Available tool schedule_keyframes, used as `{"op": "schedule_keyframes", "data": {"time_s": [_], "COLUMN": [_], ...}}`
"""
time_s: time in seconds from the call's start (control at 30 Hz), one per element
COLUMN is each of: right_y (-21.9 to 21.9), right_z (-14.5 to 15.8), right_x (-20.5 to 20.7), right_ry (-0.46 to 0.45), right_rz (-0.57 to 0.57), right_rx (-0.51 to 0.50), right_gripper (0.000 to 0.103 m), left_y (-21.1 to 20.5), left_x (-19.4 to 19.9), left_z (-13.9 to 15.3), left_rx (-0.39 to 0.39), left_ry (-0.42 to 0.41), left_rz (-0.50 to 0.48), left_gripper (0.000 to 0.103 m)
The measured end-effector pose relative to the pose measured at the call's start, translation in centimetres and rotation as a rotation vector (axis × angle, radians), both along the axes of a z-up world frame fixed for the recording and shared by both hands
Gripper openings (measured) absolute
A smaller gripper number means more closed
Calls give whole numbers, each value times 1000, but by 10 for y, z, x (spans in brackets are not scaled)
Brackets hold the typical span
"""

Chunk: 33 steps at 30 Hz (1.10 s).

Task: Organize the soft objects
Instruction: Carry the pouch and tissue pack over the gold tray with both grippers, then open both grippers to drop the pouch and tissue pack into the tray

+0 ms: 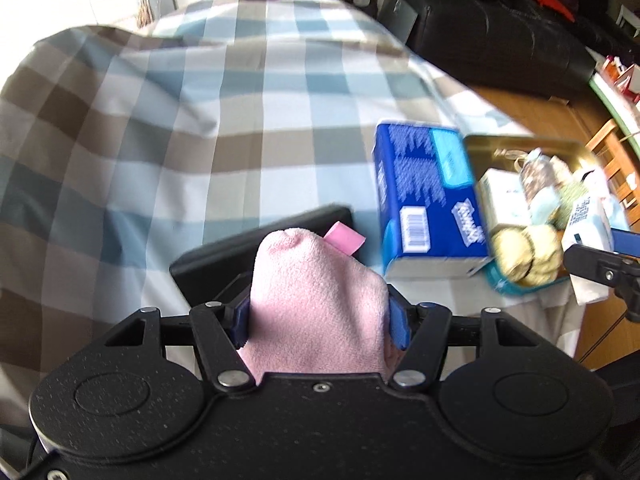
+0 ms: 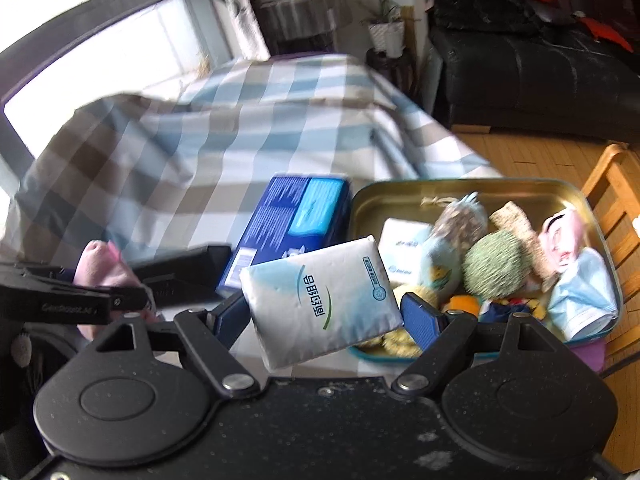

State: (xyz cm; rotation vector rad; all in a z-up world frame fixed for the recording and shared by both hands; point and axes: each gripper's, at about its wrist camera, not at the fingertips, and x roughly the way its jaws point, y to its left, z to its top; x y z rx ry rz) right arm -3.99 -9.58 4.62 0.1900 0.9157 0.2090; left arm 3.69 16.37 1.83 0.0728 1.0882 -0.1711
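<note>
Both grippers hold soft items above the checked cloth and the gold tin.

The left gripper has its 2 blue pads pressed into a pink towel, which bulges up between them, a pink tag sticking out at its far end. The right gripper stands wide, its 2 pads clamped on the sides of a white tissue pack, held tilted in front of the near left corner of the gold tin. The tin sits at the right edge of the checked cloth and holds a green ball, a blue face mask, another white pack and other soft toys. A blue tissue package lies touching the tin's left side, and a black flat object lies on the cloth just left of it.
</note>
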Motion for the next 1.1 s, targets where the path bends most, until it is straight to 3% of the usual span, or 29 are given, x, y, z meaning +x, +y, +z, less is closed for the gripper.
{"op": "schedule_keyframes", "data": {"time_s": [0.2, 0.43, 0.57, 0.8, 1.0, 1.1], "right_y": [-56, -110, -130, -168, -173, -177], "right_z": [25, 35, 33, 22, 18, 14], "right_x": [15, 39, 59, 77, 78, 82], "right_ry": [-70, -101, -116, -53, -37, -13], "right_rz": [-164, -288, -311, -384, -453, -468], "right_rx": [4, -45, -115, -38, -97, -80], "right_gripper": [81, 81, 81, 81, 81, 81], "left_y": [-34, -89, -119, -162, -193, -204], "left_x": [14, 37, 55, 88, 109, 116], "left_z": [33, 44, 39, 16, -8, -19], "left_rx": [-36, -73, -85, -98, -115, -119], "left_ry": [-72, -101, -96, -52, -1, 22], "left_rz": [-53, -118, -131, -139, -133, -128], "left_gripper": [59, 59, 59, 59, 59, 59]}}
